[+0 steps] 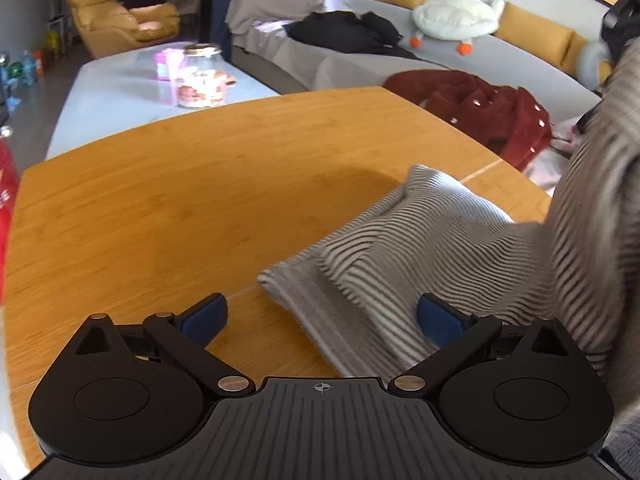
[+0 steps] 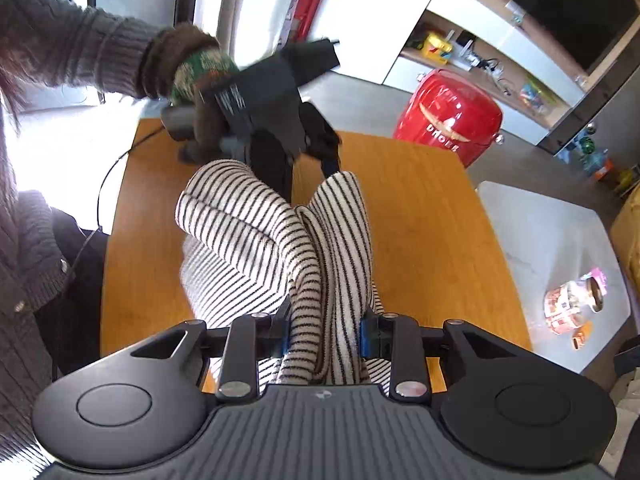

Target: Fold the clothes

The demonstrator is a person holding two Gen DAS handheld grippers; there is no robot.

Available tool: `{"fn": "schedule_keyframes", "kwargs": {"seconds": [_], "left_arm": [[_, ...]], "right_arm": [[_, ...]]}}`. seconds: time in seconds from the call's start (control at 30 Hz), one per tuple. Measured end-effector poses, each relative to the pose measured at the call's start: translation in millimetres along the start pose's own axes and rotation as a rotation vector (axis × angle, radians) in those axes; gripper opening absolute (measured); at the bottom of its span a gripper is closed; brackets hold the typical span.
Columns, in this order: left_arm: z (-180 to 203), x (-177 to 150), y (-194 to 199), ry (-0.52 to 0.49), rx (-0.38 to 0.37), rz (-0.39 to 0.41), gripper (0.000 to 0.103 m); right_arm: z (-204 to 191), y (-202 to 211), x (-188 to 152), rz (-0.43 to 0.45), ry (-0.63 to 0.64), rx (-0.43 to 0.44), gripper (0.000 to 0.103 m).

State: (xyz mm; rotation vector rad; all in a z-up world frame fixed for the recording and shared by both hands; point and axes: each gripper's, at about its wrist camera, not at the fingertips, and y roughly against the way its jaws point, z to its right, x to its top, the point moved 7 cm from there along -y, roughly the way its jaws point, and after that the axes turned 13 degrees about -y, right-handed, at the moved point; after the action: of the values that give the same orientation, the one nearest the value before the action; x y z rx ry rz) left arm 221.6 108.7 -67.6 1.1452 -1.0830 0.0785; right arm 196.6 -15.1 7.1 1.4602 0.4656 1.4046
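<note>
Cloth with thin dark and pale stripes, the striped top [image 2: 276, 236], lies bunched on the wooden bench [image 1: 160, 208]. In the right wrist view the right gripper [image 2: 325, 334] has its jaws squeezed on a thick fold of it, and the cloth runs up toward 12 o'clock. Only this view shows the gloved hand [image 2: 200, 92] holding the left gripper [image 2: 312, 160] at 12 o'clock. In the left wrist view the left gripper's jaws are wide apart and hold nothing. Only there can you see the red garment [image 1: 488, 112] at 2 o'clock and the toy goose [image 1: 456, 8] on the sofa.
</note>
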Motion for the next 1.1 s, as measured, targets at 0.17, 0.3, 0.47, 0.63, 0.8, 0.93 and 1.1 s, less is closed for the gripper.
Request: {"fn": "schedule_keyframes", "kwargs": {"seconds": [0.17, 0.3, 0.47, 0.63, 0.8, 0.93, 1.1], "left_arm": [[-26.9, -3.5, 55.8, 0.171, 0.014, 0.103, 0.103], [-5.1, 16.6, 87.6, 0.096, -0.025, 0.198, 0.103], [43.2, 48.0, 80.2, -0.046, -0.169, 0.258, 0.103], [73.3, 56.0, 37.2, -0.135, -0.232, 0.218, 0.103], [58.3, 51.7, 1.5, -0.097, -0.188, 0.149, 0.103], [38.0, 49.3, -16.0, -0.080, -0.098, 0.092, 0.103], [24.2, 51.0, -22.9, -0.067, -0.039, 0.046, 0.103]], "right_arm": [[29.4, -45.3, 2.5, -0.030, -0.019, 0.045, 0.034], [46.9, -46.9, 4.8, 0.010, -0.124, 0.035, 0.065], [58.7, -31.5, -1.1, 0.034, -0.194, -0.054, 0.092], [71.9, 5.3, -8.1, 0.134, -0.296, -0.134, 0.103], [94.6, 16.2, -35.1, 0.181, -0.401, -0.295, 0.103], [113.4, -20.9, -65.0, 0.157, -0.543, -0.404, 0.103], [115.6, -35.1, -82.7, 0.228, -0.706, -0.460, 0.103]]}}
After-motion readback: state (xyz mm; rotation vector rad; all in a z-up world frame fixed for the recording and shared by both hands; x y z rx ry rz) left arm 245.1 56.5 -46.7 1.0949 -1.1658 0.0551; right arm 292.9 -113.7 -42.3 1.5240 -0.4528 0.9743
